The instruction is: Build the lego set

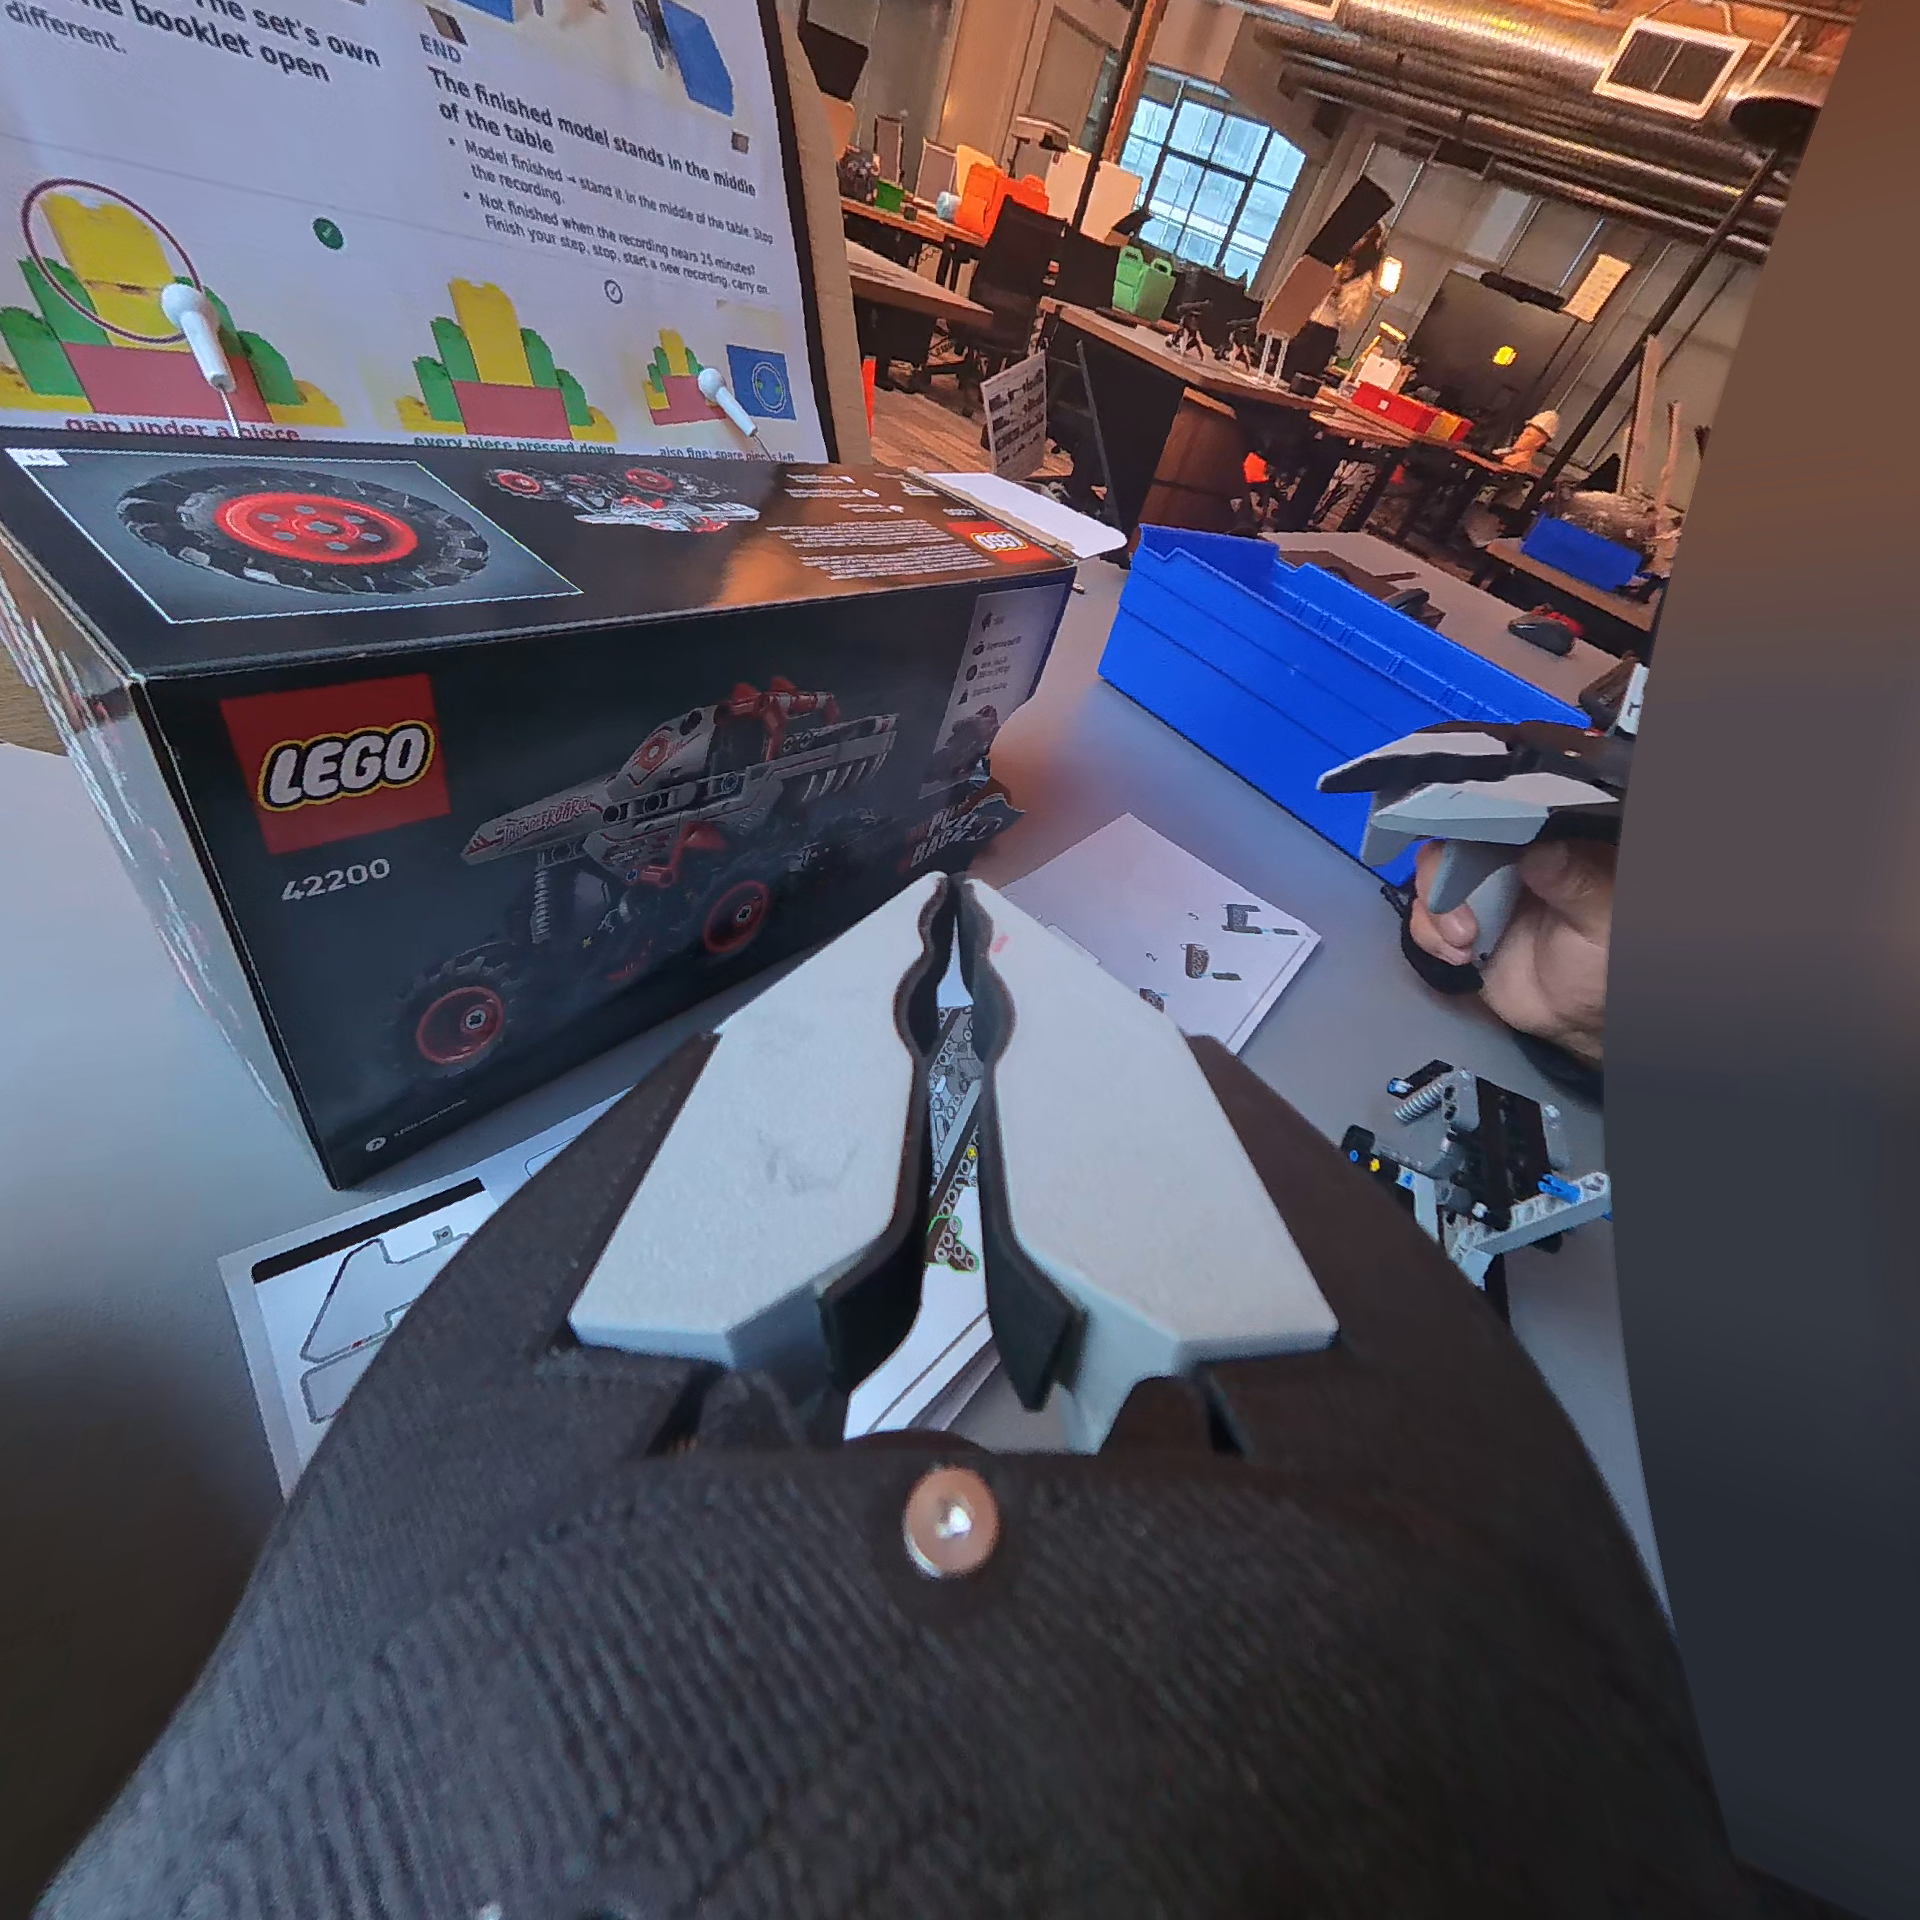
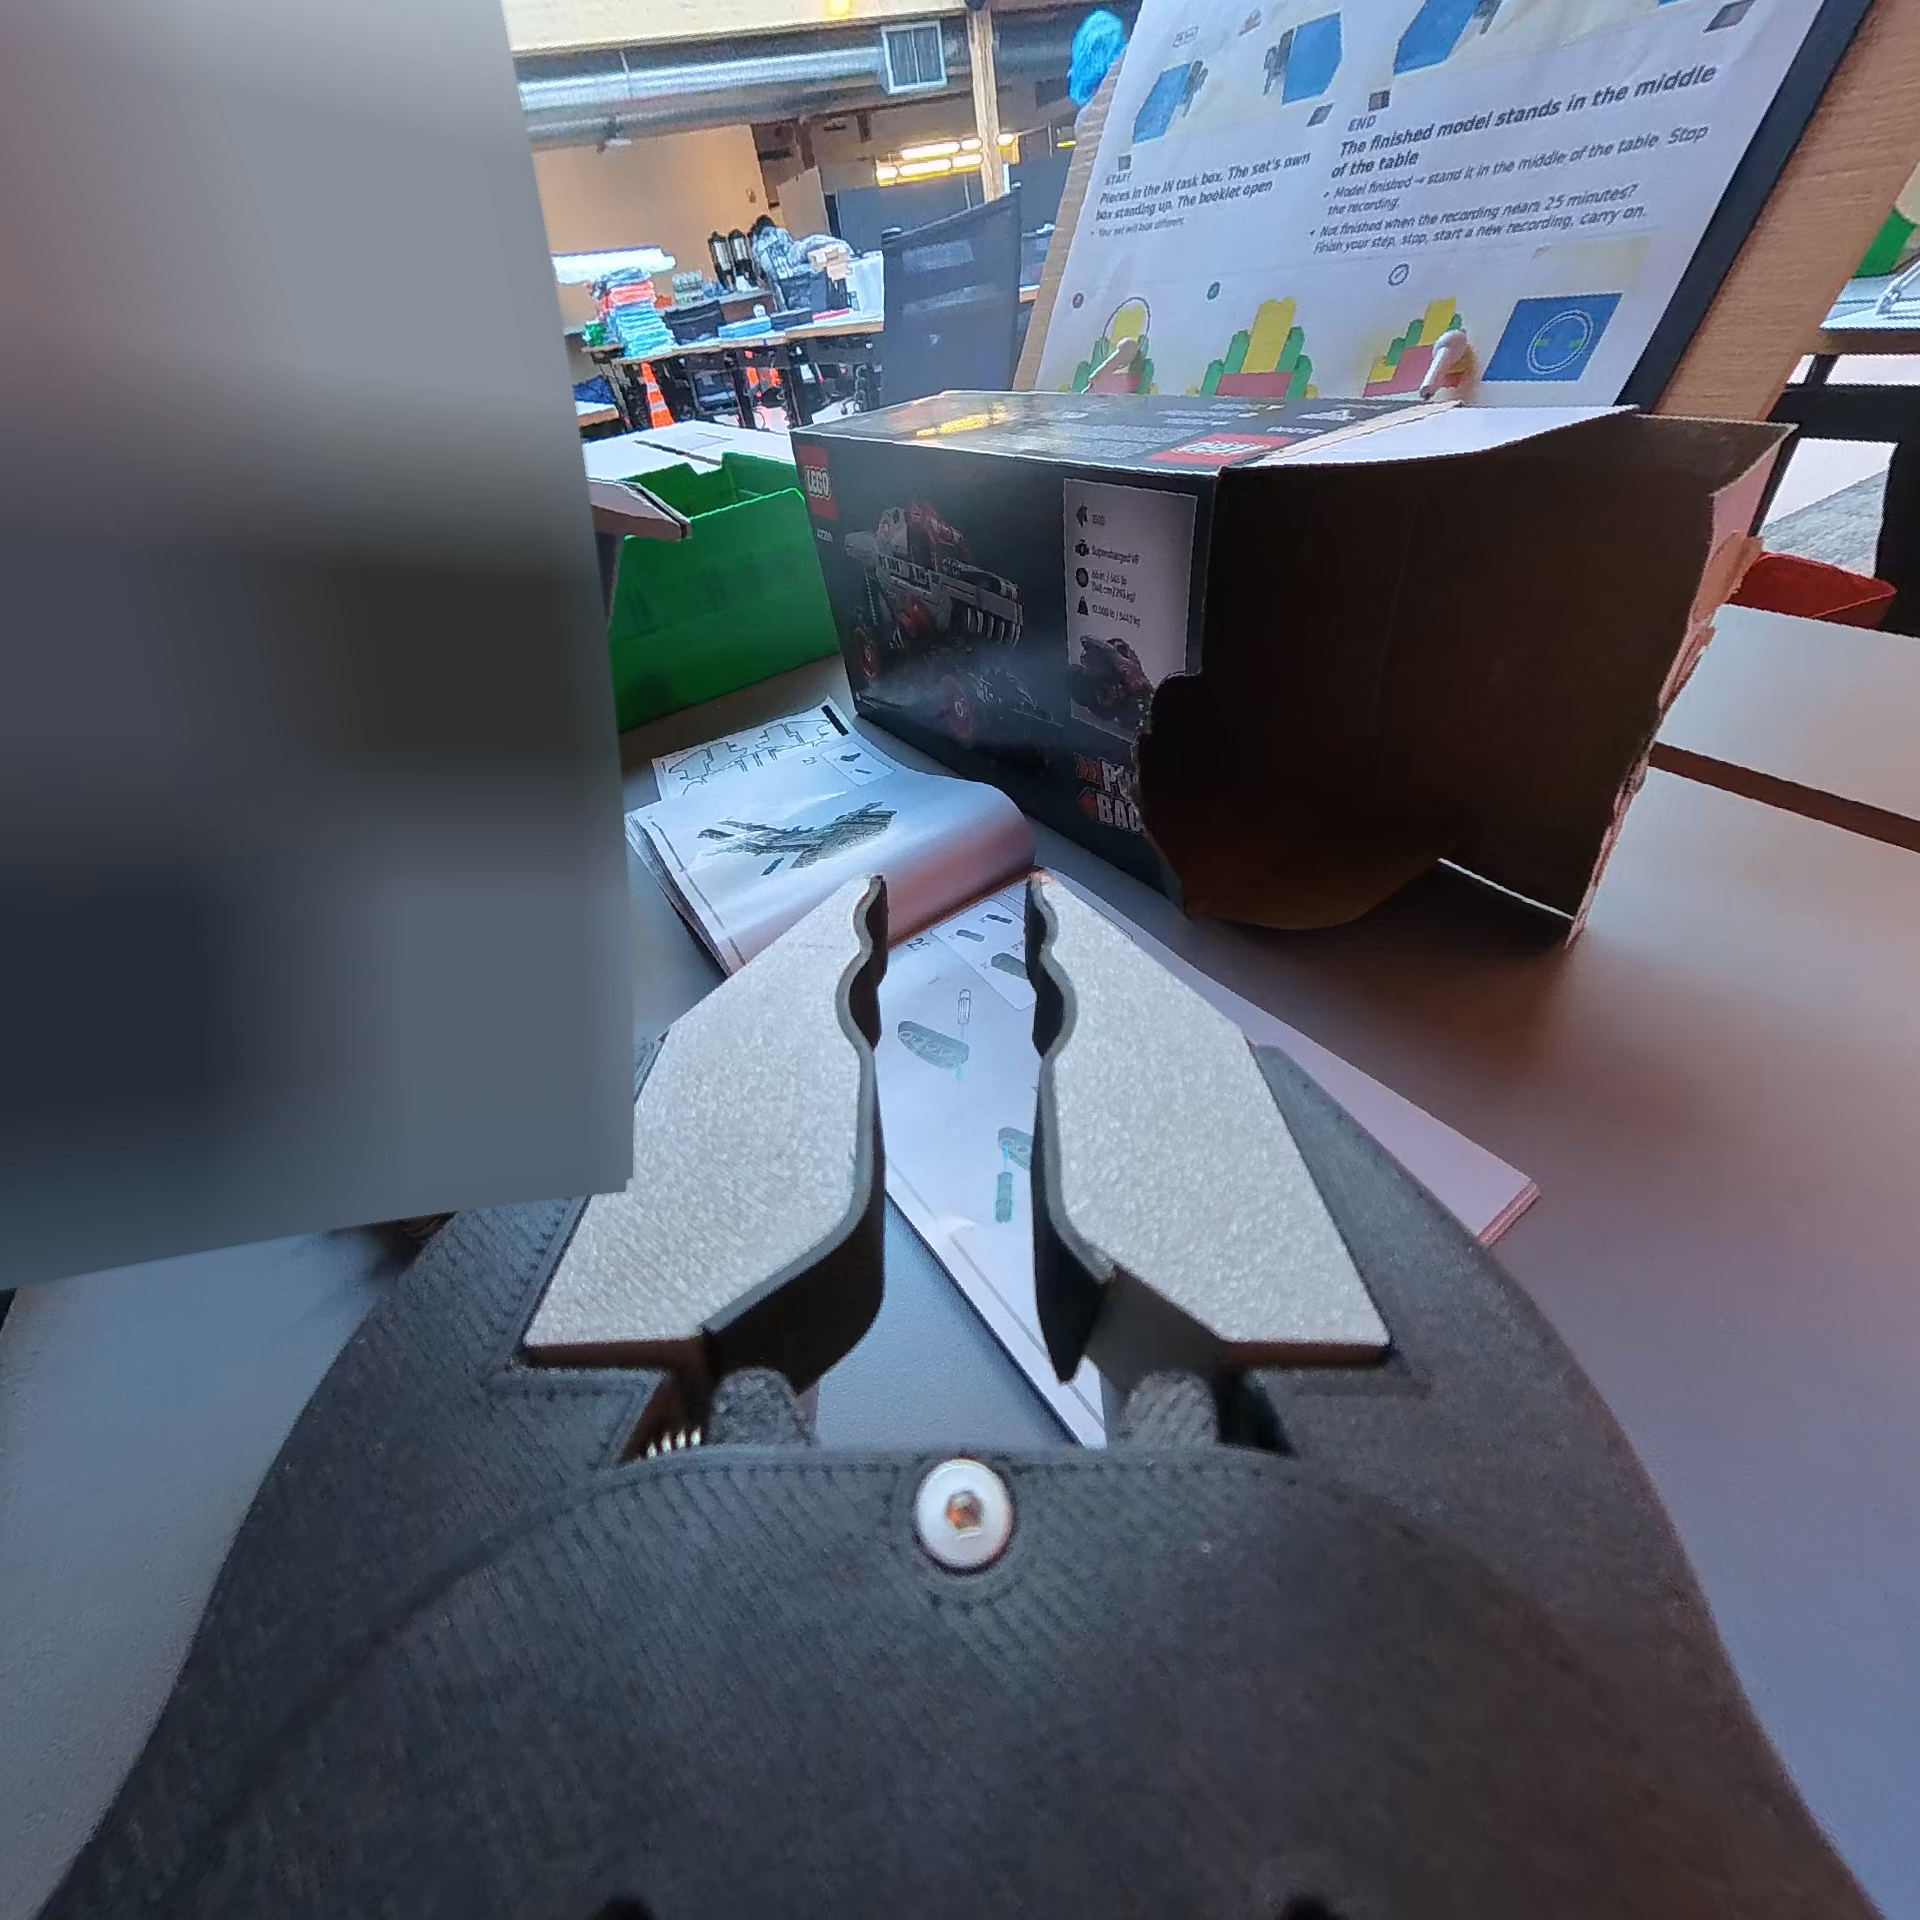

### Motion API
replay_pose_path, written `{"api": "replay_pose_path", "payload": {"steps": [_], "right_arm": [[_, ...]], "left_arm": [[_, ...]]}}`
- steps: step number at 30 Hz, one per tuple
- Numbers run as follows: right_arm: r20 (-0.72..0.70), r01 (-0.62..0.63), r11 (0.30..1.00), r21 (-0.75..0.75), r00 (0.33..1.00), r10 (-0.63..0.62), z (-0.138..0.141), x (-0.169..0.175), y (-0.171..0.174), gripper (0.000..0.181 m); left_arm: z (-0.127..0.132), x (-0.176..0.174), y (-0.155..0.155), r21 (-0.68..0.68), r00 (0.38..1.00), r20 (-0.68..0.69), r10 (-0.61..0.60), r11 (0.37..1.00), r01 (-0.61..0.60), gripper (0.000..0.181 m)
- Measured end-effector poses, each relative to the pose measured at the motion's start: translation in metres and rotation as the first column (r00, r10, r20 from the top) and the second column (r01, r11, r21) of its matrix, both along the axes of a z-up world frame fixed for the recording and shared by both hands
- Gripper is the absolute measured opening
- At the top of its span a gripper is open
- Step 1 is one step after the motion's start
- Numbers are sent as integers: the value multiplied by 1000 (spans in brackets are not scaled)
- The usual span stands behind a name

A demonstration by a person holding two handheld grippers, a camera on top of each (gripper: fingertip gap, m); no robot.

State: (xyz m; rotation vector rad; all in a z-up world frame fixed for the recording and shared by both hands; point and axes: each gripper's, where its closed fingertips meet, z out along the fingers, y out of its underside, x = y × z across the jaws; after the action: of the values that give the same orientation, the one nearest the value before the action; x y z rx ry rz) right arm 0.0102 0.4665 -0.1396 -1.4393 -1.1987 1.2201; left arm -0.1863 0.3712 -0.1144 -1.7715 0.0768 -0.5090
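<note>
My left tongs (image 1: 954,896) hover above the grey counter (image 1: 156,987) with their tips pressed together and nothing visibly gripped between them. Through the thin gap farther back I see a page of the open instruction booklet (image 1: 1164,925), which lies flat on the counter under and just past the tips. Directly ahead stands the black set box (image 1: 582,810), lying on its long side, printed with a picture of a grey and red monster truck. Behind the box leans a white instruction poster (image 1: 416,208) with coloured brick drawings. To the right, the partly built model (image 1: 1475,1164), a grey and black frame with a small spring and blue pins, sits on the counter near the booklet's right edge. Beyond it a blue bin (image 1: 1299,655) rests on the counter. My right tongs (image 1: 1455,779) appear at the right edge, held by my hand (image 1: 1527,945) above the counter, between the bin and the model.

From the right wrist, my right tongs (image 2: 956,894) stand narrowly apart, holding nothing, over the open booklet (image 2: 956,1070). The set box (image 2: 1039,623) is just beyond, its torn end flap (image 2: 1455,675) open toward me. A green bin (image 2: 717,582) sits left of the box
</note>
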Motion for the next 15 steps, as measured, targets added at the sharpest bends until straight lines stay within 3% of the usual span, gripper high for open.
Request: {"api": "replay_pose_path", "payload": {"steps": [7,12,15], "right_arm": [[17,-2,1000,16,1000,2,-2,0,0,23],[104,23,982,188,994,-44,-14,-3,0,23],[128,42,957,287,988,-82,-13,-2,1,23]], "left_arm": [[-2,4,0,-9,1000,5,-21,1000,21,0],[-11,24,-1,-57,995,25,-100,993,101,0],[-30,45,-5,-157,980,-47,-192,971,182,1]]}}
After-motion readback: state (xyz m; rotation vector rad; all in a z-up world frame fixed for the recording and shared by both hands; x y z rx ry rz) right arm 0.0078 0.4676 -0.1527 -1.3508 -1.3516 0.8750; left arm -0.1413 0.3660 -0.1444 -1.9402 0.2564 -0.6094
